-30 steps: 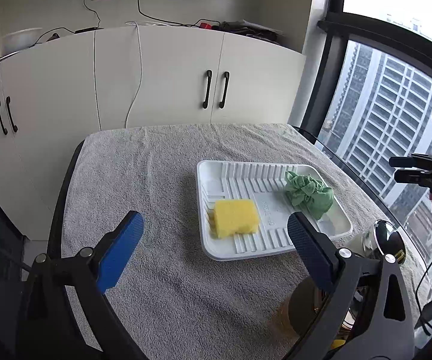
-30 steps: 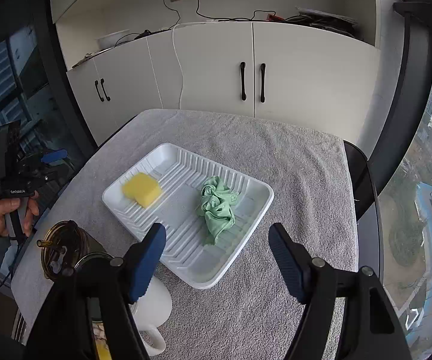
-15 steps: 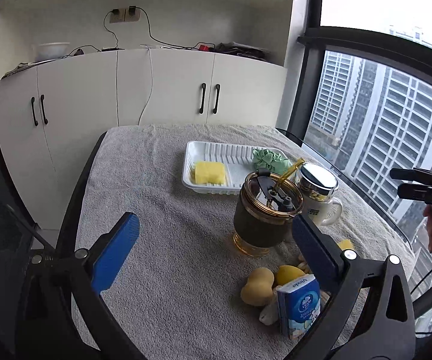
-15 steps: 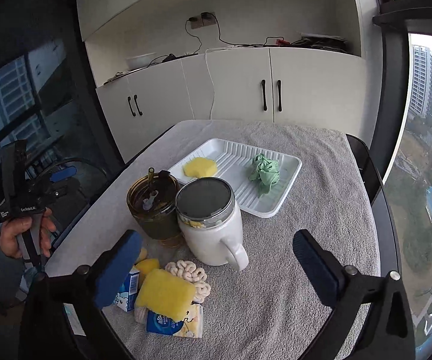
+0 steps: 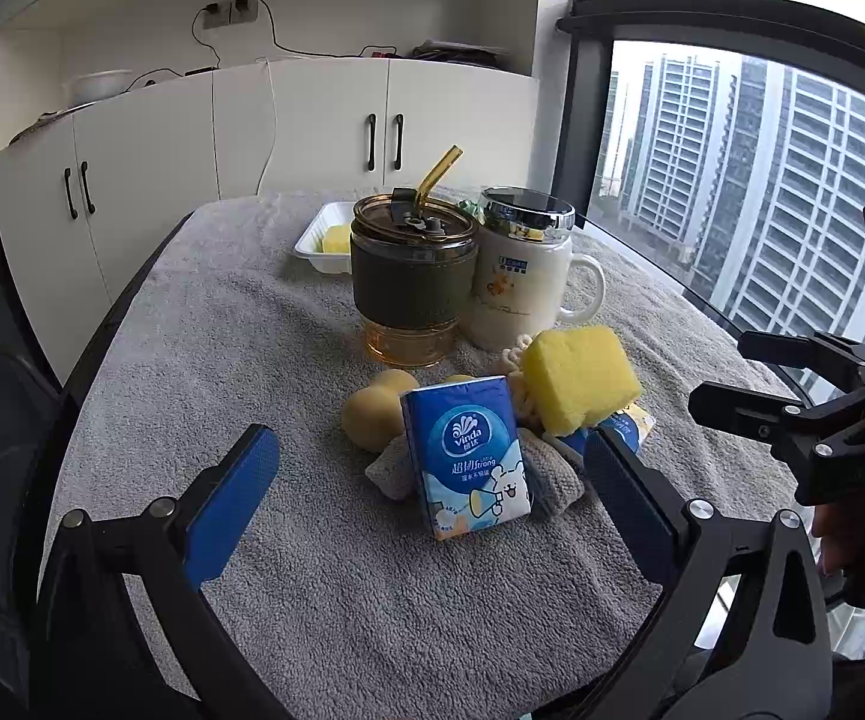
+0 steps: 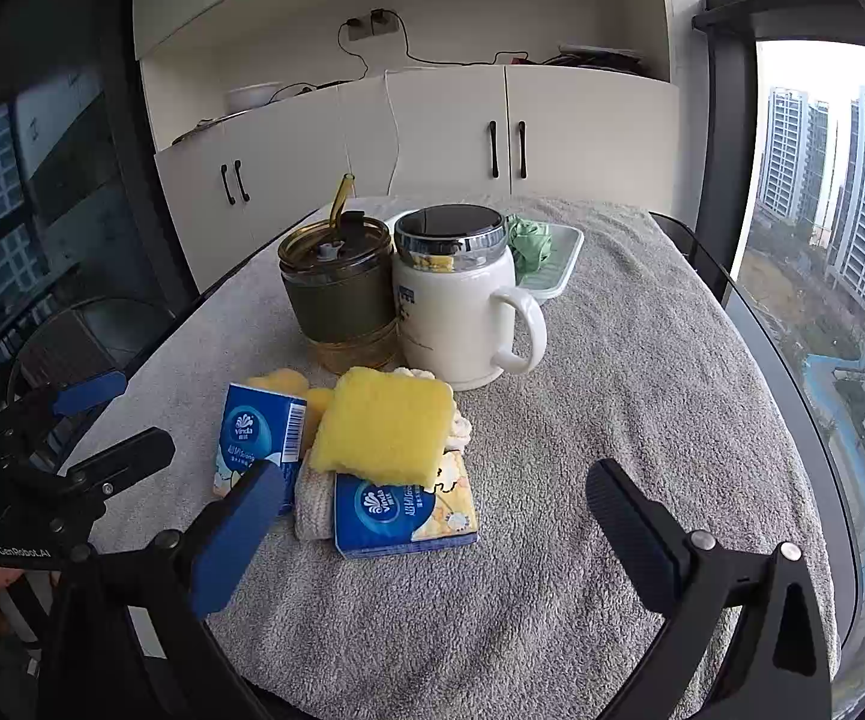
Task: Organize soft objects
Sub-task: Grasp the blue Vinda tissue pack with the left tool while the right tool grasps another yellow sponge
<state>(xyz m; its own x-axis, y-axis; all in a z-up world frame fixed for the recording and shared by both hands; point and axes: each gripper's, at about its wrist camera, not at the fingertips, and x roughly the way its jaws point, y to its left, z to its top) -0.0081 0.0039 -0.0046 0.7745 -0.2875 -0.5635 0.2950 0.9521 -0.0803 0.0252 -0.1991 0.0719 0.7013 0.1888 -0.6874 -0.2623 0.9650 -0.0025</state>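
Note:
A pile of soft things lies near the table's front: a yellow sponge [image 5: 579, 377] [image 6: 385, 427], two blue tissue packs [image 5: 467, 457] [image 6: 405, 511], a grey knitted cloth [image 5: 549, 471], a tan rounded sponge [image 5: 377, 408] and a cream chenille piece [image 6: 459, 425]. My left gripper [image 5: 429, 495] is open, with the upright tissue pack between its fingers, untouched. My right gripper [image 6: 432, 510] is open over the flat tissue pack. The white tray [image 5: 319, 243] [image 6: 561, 267] at the back holds a yellow sponge [image 5: 336, 237] and a green cloth [image 6: 529, 240].
An amber glass cup with a straw [image 5: 413, 276] [image 6: 339, 294] and a white lidded mug [image 5: 522, 273] [image 6: 459, 306] stand between pile and tray. A grey towel [image 5: 222, 360] covers the table. White cabinets stand behind, windows to the right. A hand holds each gripper's handle.
Both grippers pulled back from the tray toward the table's front and sank; cup, mug and the pile came into view. The right gripper's jaws widened.

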